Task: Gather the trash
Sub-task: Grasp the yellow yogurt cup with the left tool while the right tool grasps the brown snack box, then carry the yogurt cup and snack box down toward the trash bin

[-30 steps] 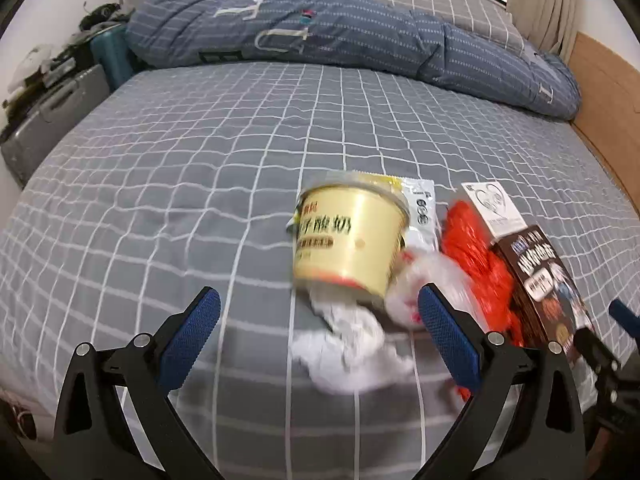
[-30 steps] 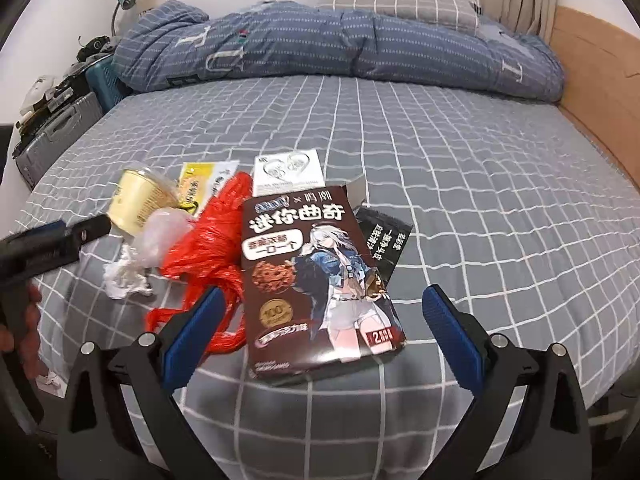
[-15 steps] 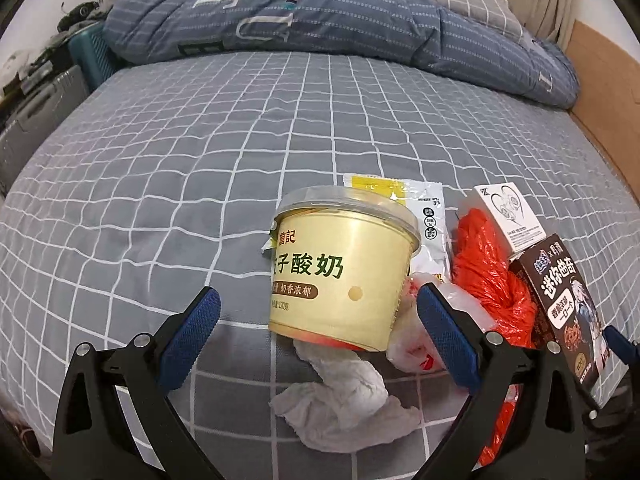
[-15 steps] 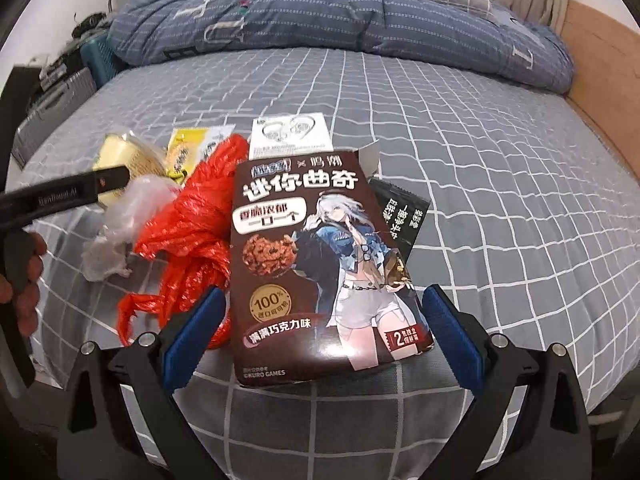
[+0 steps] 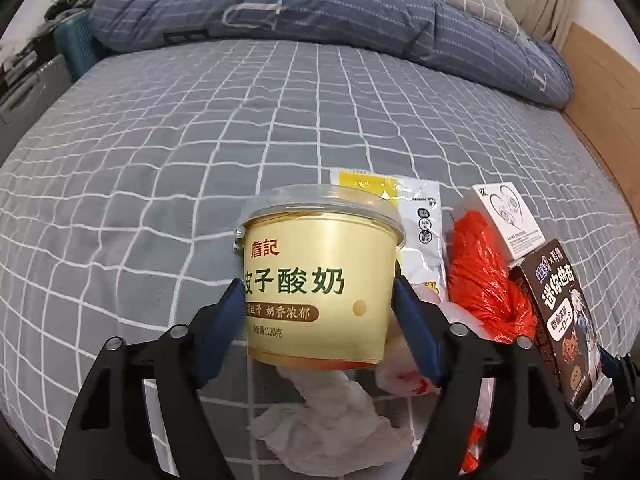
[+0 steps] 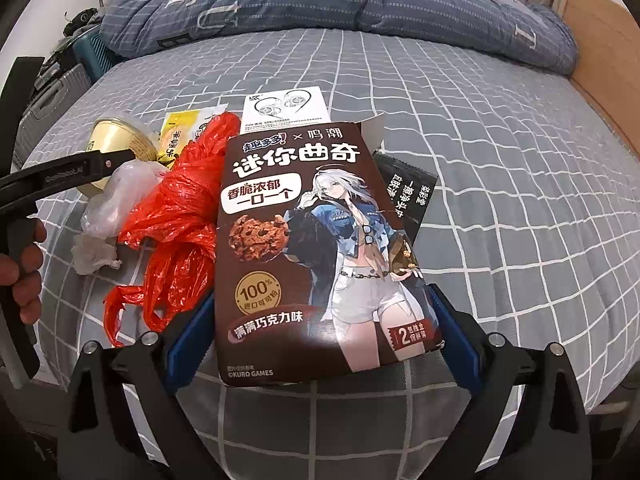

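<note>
Trash lies in a heap on the grey checked bed. My left gripper [image 5: 320, 312] is shut on a cream yoghurt cup [image 5: 318, 280] with a clear lid, blue pads on its two sides. My right gripper [image 6: 320, 328] is shut on a brown cookie box [image 6: 316, 248], pads against its long edges. A red plastic bag [image 6: 184, 208] lies between cup and box. Crumpled white tissue [image 5: 332, 420] lies under the cup. A yellow-white sachet [image 5: 416, 216], a white earphone box [image 6: 286, 108] and a black wrapper [image 6: 408, 192] lie behind.
A rolled blue quilt [image 5: 320, 12] and a pillow lie along the far end of the bed. A wooden headboard [image 6: 608, 60] runs along the right. Suitcases and clutter [image 5: 36, 80] stand beside the bed on the left. The bed's near edge is right below both grippers.
Both grippers moved forward and closed. The left jaws closed onto the yoghurt cup; the right jaws closed onto the cookie box.
</note>
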